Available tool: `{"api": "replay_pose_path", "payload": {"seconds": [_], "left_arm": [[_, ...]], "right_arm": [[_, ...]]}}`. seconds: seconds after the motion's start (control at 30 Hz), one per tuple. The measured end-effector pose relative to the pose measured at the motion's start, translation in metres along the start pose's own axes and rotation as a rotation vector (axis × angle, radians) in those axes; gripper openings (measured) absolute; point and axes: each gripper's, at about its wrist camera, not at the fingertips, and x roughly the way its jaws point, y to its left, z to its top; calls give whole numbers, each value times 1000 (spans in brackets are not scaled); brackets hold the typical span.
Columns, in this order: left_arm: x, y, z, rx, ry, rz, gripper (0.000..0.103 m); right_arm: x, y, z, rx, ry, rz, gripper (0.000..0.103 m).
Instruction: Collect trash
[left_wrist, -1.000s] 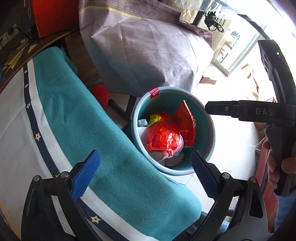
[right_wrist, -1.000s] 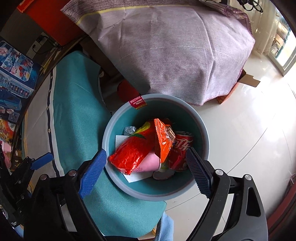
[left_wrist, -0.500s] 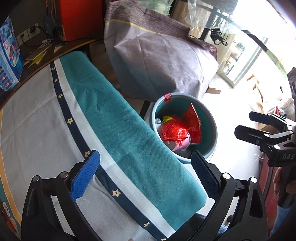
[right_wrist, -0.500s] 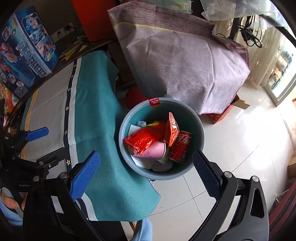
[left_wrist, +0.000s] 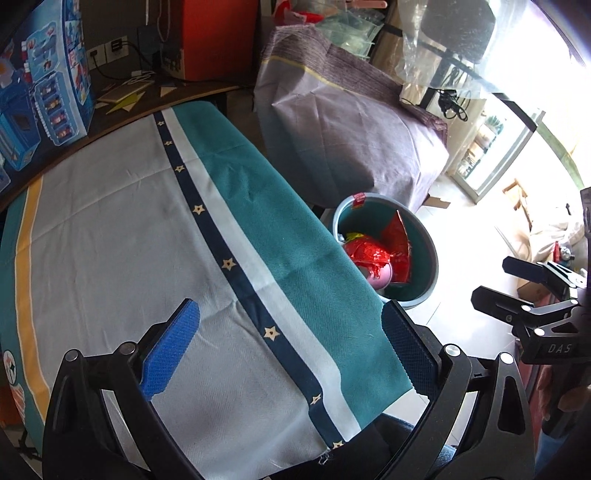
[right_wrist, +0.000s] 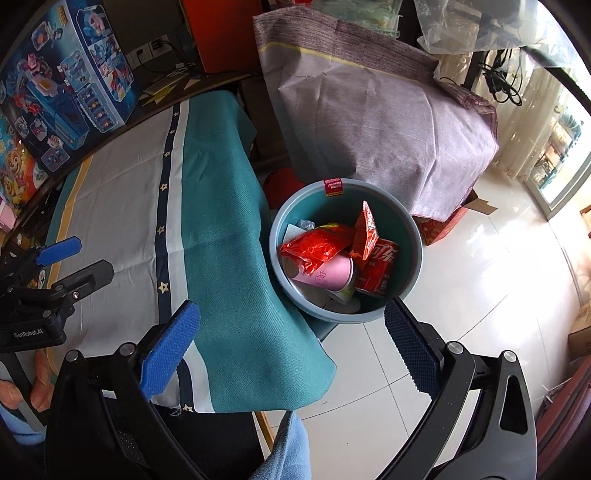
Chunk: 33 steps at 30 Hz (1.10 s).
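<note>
A teal bin (right_wrist: 413, 236) stands on the floor beside the table; it also shows in the left wrist view (left_wrist: 430, 258). It holds a red crinkled wrapper (right_wrist: 314, 249), an orange snack packet (right_wrist: 366, 232), a red cola can (right_wrist: 380, 267) and a pink cup (right_wrist: 328, 275). My left gripper (left_wrist: 291, 354) is open and empty above the tablecloth (left_wrist: 122, 240). My right gripper (right_wrist: 295, 350) is open and empty, above the table edge and the bin's near side. Each gripper shows in the other's view: the right one (left_wrist: 517, 291) and the left one (right_wrist: 66, 262).
The table carries a grey and teal cloth with a star stripe (right_wrist: 162, 206). Blue toy boxes (right_wrist: 70, 77) stand at its far left. A large object under purple cloth (right_wrist: 388, 122) sits behind the bin. White tiled floor (right_wrist: 461, 314) lies to the right.
Both grippers have pulled up and back from the bin. The bin looks smaller and more of the tablecloth shows. Both stay open and empty.
</note>
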Motion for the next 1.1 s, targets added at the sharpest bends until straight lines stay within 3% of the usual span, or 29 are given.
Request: {"api": "replay_pose_path", "payload": {"seconds": [0.37,0.77,1.1], "left_arm": [[-21,18,-14,-42,-39,25,99],[-19,24,-16,-55,-42,33,99],[-16,28,-17,-59,-53,32,99]], "right_arm": [[-8,13,-5,-15,-13,5,96],[-11,19,-8,-30,-45,-52,96],[-2,18,-9,-14,-25,-35,96]]}}
